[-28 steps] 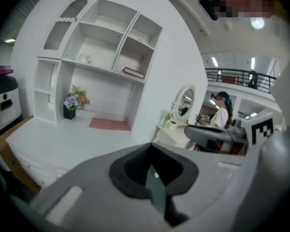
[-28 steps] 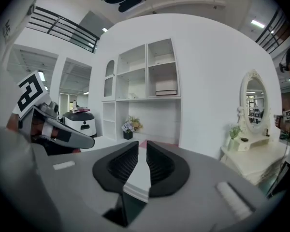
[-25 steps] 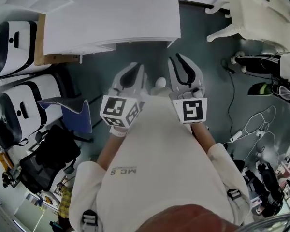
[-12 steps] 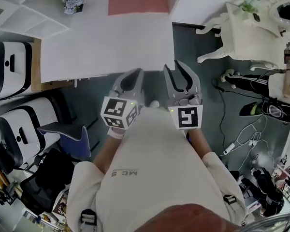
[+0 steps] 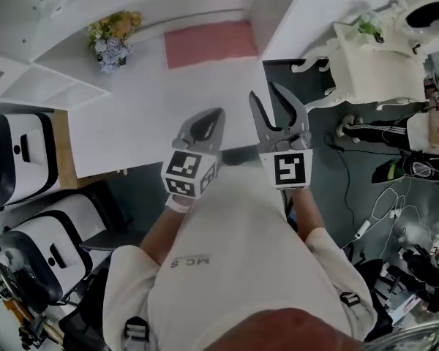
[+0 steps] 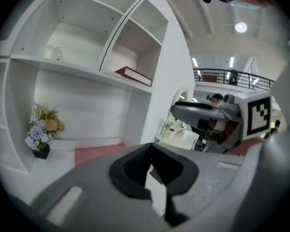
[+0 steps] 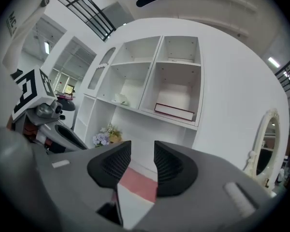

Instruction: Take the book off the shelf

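While the book (image 7: pixel 174 111) lies flat on a board of the shelf (image 7: pixel 135 111), in the right-hand compartment above the desk niche, both grippers are well apart from it, so the step in hand looks like the approach. To do it well, I would lift the right gripper (image 5: pixel 278 108) to the height of that board and roll the wrist, so that one jaw can pass over the cover and the other under the front edge. It should then go straight in and close only once the pads are well past the edge. A pinch at one corner would probably let the book swing or slip. It should come out level, clear of the upright beside it.

The right gripper's jaws have just been opening and now stand apart with nothing between them. The left gripper (image 5: pixel 205 123) has its jaws together and empty.

Both hands are held out in front of the chest, side by side and close together, pointing forward over the near edge of the white desk (image 5: pixel 132 123). The right gripper's marker cube faces up, and the left gripper is rolled slightly to one side. Flowers (image 5: pixel 111 39) and a pink mat (image 5: pixel 208 42) sit at the back of the desk, below the book
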`<state>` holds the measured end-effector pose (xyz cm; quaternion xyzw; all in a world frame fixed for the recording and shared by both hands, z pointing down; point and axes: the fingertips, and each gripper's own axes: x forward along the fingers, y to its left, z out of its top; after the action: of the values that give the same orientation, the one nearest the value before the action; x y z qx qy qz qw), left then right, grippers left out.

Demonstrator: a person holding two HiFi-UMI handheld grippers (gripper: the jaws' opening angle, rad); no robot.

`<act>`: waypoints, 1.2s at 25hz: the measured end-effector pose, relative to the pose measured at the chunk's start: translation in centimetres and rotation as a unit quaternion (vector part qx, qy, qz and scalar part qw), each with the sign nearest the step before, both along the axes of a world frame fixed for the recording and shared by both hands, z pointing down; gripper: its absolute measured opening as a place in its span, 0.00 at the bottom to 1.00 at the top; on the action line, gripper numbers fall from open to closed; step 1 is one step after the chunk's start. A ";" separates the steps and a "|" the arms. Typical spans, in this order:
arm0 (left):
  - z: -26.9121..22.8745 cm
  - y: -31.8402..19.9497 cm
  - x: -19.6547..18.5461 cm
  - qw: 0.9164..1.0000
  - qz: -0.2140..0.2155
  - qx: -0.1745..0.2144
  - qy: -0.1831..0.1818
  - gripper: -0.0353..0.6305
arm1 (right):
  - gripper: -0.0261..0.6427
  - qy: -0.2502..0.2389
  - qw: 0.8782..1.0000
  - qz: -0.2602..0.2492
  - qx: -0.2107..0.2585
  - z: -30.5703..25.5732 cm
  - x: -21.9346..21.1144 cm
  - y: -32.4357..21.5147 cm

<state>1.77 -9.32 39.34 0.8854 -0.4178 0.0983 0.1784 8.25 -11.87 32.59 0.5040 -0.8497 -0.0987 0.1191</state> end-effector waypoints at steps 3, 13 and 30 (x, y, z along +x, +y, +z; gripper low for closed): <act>-0.2 -1.8 -0.8 1.000 0.016 -0.003 -0.005 0.06 | 0.27 0.020 1.000 0.013 0.020 -1.2 -0.7 -2.2; -1.3 -5.0 -1.6 1.000 0.019 0.003 -0.009 0.06 | 0.28 0.120 0.989 -0.002 0.086 -5.5 -2.4 -7.7; -3.4 -7.9 -3.0 1.000 0.002 0.017 -0.010 0.06 | 0.39 0.283 0.943 -0.002 0.174 -9.7 -5.3 -16.1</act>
<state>-1.19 -17.18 35.97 0.8883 -0.4190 0.1006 0.1589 2.98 -27.99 22.93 0.4664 -0.7520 -0.3833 0.2648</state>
